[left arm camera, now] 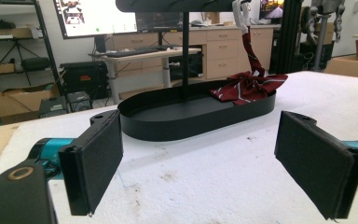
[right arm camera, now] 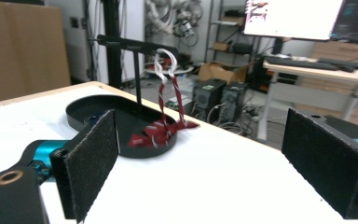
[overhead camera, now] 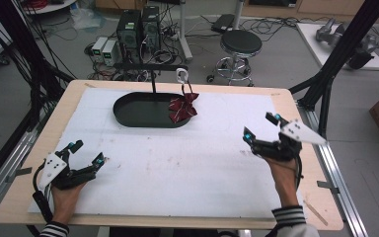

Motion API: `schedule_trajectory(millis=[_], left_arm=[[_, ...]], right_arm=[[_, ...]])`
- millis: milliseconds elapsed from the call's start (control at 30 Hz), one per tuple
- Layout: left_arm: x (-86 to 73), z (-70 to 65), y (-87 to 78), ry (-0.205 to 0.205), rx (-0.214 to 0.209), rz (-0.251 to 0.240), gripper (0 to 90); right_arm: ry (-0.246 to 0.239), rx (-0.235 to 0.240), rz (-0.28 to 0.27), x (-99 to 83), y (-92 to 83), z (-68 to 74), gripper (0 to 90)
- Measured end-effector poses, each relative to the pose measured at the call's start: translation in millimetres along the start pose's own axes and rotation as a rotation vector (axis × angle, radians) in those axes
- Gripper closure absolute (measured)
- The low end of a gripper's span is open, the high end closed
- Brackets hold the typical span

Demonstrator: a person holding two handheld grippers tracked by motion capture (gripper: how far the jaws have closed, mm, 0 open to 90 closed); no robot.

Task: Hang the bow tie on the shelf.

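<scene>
one dark red striped bow tie (overhead camera: 183,107) hangs by its strap from one white hook (overhead camera: 181,75) on the rack's crossbar (overhead camera: 150,66), its knot slumped on the right rim of the one black oval tray (overhead camera: 128,111) at the far side of the bench (overhead camera: 177,163). the two grippers, left gripper (overhead camera: 86,153) and right gripper (overhead camera: 260,126), sit well apart from it, jaws spread wide and holding nothing (foam pads bare). likely risks: a tug on the strap could slip it off the hook, or a careless reach could tip the thin stand.
</scene>
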State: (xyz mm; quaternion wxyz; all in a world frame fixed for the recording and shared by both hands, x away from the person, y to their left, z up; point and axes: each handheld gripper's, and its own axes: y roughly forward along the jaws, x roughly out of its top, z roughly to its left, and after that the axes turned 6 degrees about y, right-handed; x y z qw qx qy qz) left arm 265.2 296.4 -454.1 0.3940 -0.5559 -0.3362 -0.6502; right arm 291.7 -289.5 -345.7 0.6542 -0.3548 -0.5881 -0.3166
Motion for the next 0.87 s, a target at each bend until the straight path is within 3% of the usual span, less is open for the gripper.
schedule_trajectory(millis=[167, 333, 500, 567, 633, 867], left_arm=[[0.1, -0.2, 0.2, 0.001, 0.002, 0.000, 15.6], [0.1, -0.3, -0.1, 0.006, 0.003, 0.002, 15.6], [0.1, -0.2, -0.2, 0.006, 0.001, 0.001, 15.6], [0.0, -0.1, -0.1, 0.005, 0.000, 0.000, 15.6], [0.1, -0.2, 0.0, 0.005, 0.000, 0.001, 15.6], [0.0, -0.3, -0.3, 0.006, 0.002, -0.001, 15.6]], right_arm=[[0.046, -0.035, -0.075, -49.7, -24.1, 3.3, 10.0], [0.099, -0.064, -0.088, -86.7, -23.7, 2.4, 10.1], [0.131, -0.111, -0.093, -104.3, -18.1, -0.5, 10.0], [0.149, -0.101, -0.039, -107.8, -13.8, -1.6, 10.1], [0.122, -0.103, -0.032, -107.5, -12.6, 1.3, 10.1], [0.100, -0.097, -0.035, -108.9, -12.6, 4.0, 10.1]])
